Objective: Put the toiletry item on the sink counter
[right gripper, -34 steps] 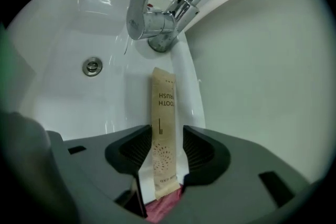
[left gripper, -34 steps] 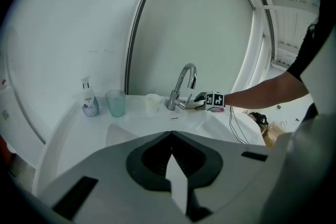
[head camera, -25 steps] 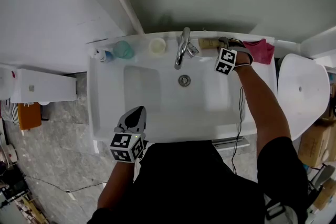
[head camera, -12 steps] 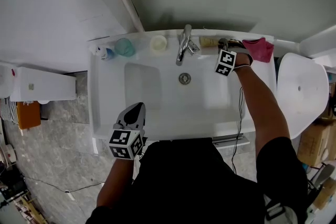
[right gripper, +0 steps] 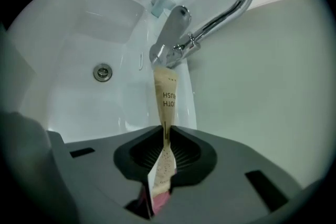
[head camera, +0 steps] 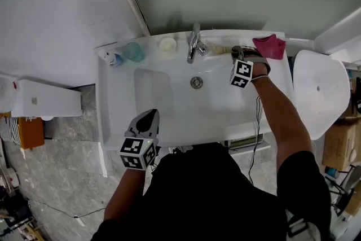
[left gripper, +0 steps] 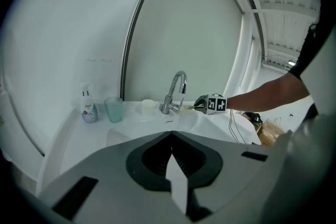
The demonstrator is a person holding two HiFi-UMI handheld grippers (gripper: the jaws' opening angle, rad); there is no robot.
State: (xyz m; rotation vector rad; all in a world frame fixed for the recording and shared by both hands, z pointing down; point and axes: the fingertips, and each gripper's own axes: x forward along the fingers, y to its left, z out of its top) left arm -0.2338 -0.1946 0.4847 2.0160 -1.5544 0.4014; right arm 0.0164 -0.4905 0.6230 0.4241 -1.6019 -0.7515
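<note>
The toiletry item is a long beige paper toothbrush packet, printed in dark letters. My right gripper is shut on its near end; its jaws have just been closing on it. The packet's far end points at the base of the chrome faucet. In the head view the right gripper is over the back right counter of the white sink, with the packet sticking out to the left. My left gripper hovers at the sink's front edge, shut and holding nothing.
A pink cloth lies on the counter just right of the right gripper. Left of the faucet stand a white cup, a teal cup and a small pump bottle. A white rounded fixture stands to the right.
The right gripper has closed on the packet and risen a little from the counter with it, drawing away from the pink cloth. The left gripper has stayed put.
</note>
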